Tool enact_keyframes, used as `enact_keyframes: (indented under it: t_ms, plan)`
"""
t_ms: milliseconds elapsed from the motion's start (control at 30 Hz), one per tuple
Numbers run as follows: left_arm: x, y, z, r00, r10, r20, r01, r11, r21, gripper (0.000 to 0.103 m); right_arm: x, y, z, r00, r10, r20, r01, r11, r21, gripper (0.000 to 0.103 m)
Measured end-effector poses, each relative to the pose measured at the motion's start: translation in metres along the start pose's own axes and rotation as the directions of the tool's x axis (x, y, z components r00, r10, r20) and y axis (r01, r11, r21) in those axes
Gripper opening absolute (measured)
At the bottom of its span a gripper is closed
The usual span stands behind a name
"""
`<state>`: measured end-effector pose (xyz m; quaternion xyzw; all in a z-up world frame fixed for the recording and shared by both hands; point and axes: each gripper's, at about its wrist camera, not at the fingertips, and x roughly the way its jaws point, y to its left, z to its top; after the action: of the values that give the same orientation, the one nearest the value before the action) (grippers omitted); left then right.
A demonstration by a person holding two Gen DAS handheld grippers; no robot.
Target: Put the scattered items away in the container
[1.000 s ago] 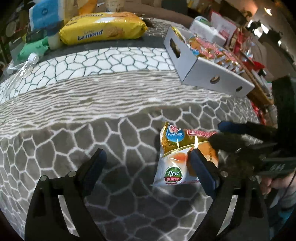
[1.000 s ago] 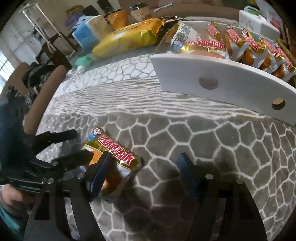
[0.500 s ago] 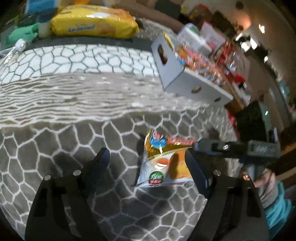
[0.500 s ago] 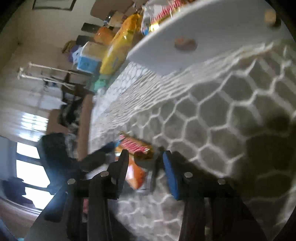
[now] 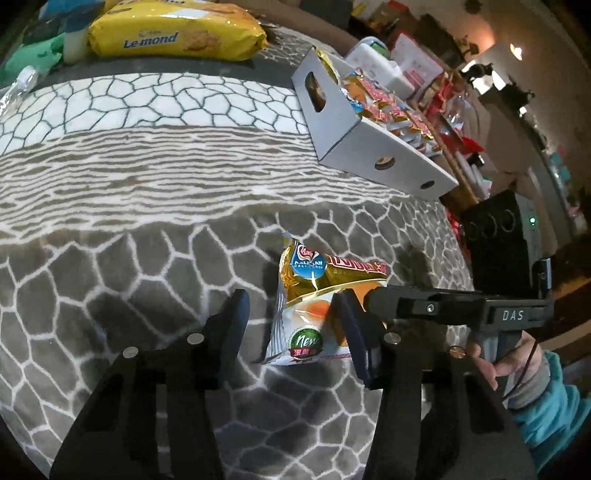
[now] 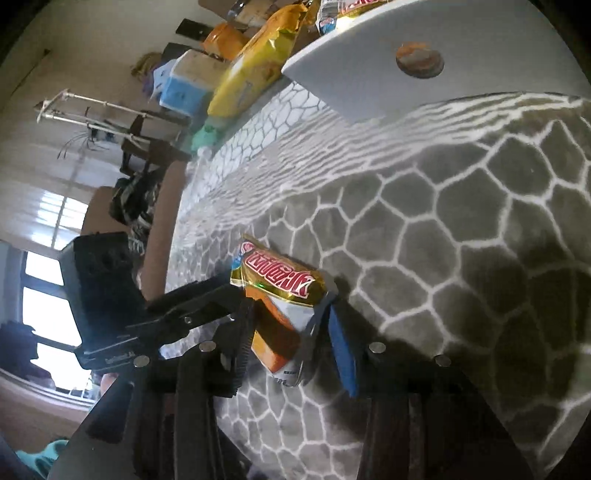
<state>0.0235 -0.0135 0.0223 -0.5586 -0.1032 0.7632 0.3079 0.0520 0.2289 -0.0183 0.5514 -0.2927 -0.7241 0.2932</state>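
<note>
A gold, white and orange snack packet is tilted up off the grey patterned cloth. My right gripper is shut on the snack packet, which is pinched between its two fingers. In the left wrist view the right gripper reaches in from the right. My left gripper is open, its fingers on either side of the packet and not pressing it. The white cardboard box with several similar packets inside stands at the far right.
A large yellow Le-mond biscuit pack lies at the far edge with a green bag beside it. The box wall fills the top right of the right wrist view. Chairs and a window are to the left.
My right gripper has rolled sideways and closed on the snack packet, lifting one side of it off the cloth. My left gripper has narrowed and moved closer around the packet.
</note>
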Motion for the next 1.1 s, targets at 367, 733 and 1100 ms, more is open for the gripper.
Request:
enact_keyframes:
  t_ms: [367, 733, 1100]
  plan:
    - [0.002, 0.014, 0.000, 0.987, -0.158, 0.000, 0.157, 0.983, -0.097, 0.034, -0.007, 0.001, 0.001, 0.999, 0.000, 0.032, 0.001, 0.999, -0.033, 0.030]
    - [0.009, 0.016, -0.001, 0.983, -0.183, -0.014, 0.180, 0.977, -0.110, 0.032, -0.009, -0.012, 0.000, 1.000, -0.014, 0.011, 0.014, 1.000, -0.014, 0.034]
    - [0.000, -0.024, 0.027, 0.976, -0.218, -0.019, 0.217, 0.976, -0.031, 0.032, -0.062, 0.016, 0.005, 0.991, -0.061, 0.115, 0.081, 0.982, -0.173, 0.031]
